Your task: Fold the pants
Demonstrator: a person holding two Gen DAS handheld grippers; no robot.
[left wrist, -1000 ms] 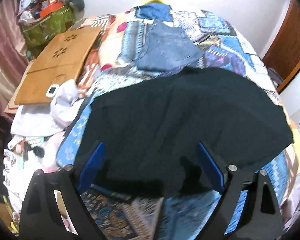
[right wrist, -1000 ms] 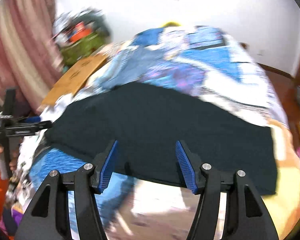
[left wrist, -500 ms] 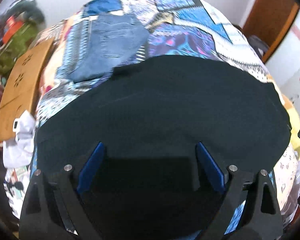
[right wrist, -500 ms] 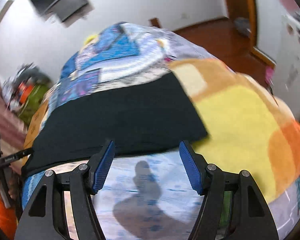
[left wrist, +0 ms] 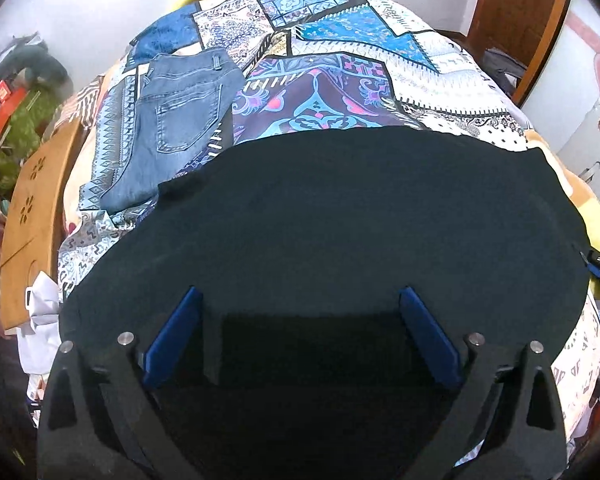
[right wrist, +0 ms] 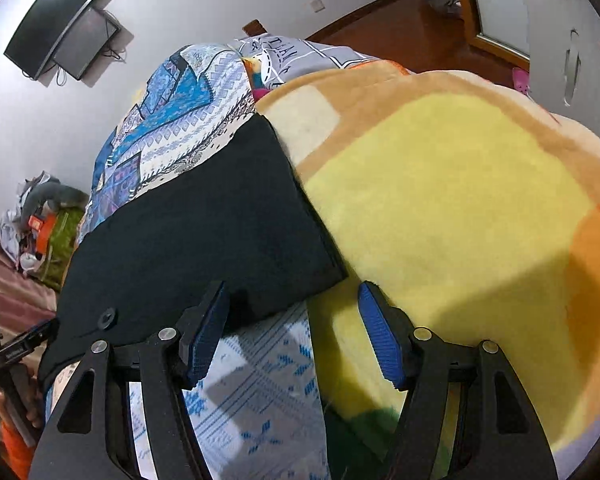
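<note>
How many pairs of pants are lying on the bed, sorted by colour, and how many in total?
Black pants: 1, spread flat across the bed
Blue jeans: 1, folded, lying past the black pair
Total: 2

Both tongs [left wrist: 300,300] [right wrist: 294,294] spread wide.
</note>
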